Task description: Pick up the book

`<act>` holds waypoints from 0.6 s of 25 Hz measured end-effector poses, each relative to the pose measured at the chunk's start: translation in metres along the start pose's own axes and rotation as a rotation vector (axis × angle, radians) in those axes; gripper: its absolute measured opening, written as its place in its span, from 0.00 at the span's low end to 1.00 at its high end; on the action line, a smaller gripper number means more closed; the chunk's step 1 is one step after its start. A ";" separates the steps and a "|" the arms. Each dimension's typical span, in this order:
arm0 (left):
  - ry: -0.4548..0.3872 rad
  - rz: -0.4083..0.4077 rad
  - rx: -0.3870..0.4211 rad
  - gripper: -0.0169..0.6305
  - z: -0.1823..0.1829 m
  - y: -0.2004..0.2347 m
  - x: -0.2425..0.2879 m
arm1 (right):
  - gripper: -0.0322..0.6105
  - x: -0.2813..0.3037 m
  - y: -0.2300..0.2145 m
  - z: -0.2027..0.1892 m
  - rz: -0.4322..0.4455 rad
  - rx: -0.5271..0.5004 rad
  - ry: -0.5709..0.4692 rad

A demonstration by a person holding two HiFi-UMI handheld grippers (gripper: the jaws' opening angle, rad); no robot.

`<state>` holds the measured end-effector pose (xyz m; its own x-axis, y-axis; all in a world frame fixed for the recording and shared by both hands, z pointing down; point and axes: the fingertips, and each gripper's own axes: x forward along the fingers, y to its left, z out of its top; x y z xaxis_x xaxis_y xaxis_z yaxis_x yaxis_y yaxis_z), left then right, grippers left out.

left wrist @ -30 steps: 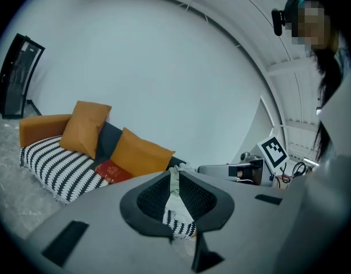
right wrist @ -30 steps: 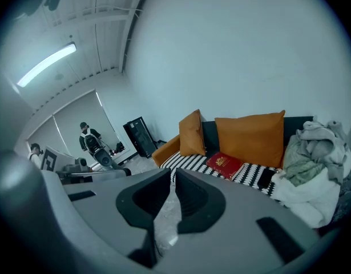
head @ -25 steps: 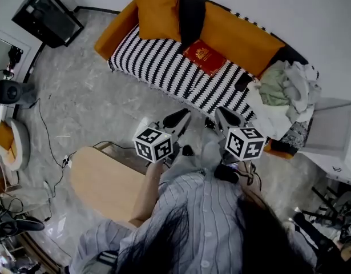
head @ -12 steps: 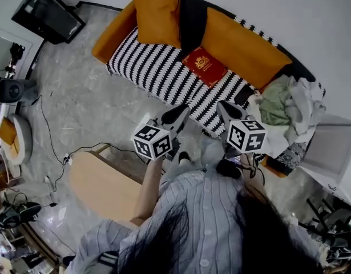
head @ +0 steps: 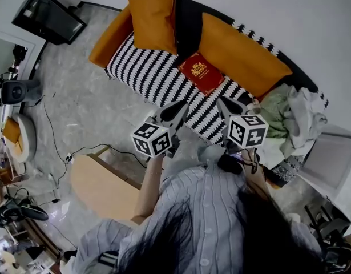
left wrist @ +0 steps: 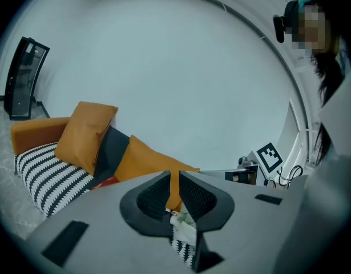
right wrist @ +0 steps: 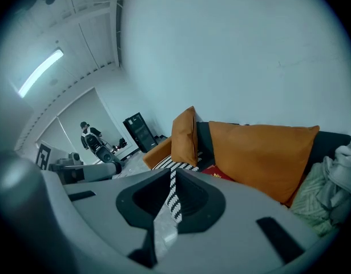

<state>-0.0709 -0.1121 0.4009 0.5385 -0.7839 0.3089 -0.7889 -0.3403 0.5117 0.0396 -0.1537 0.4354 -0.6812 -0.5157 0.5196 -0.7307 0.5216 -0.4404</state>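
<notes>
I am bringing my left gripper [head: 182, 105] and right gripper [head: 222, 101] closer to the sofa [head: 144, 73] than a second ago, fingers shut and empty, so the red book [head: 201, 74] lying on its striped seat is coming within reach.

I stand in a lived-in sitting room: an orange sofa with a black-and-white striped seat cover [head: 158, 76], a loose orange cushion [head: 152, 13], a heap of crumpled laundry [head: 292, 116], a pale round wooden table [head: 101, 187], and black cables [head: 48, 131] trailing over grey marbled floor [head: 89, 104].
</notes>
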 end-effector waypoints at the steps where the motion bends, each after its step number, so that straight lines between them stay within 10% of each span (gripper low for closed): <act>1: -0.001 0.002 0.001 0.09 0.002 0.000 0.006 | 0.11 0.001 -0.005 0.004 0.003 0.000 0.000; 15: 0.052 0.024 0.007 0.09 0.009 0.009 0.043 | 0.11 0.019 -0.050 0.015 0.000 0.067 0.009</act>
<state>-0.0570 -0.1535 0.4117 0.5341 -0.7639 0.3622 -0.8037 -0.3259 0.4978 0.0623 -0.1993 0.4563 -0.6809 -0.5093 0.5263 -0.7324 0.4748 -0.4880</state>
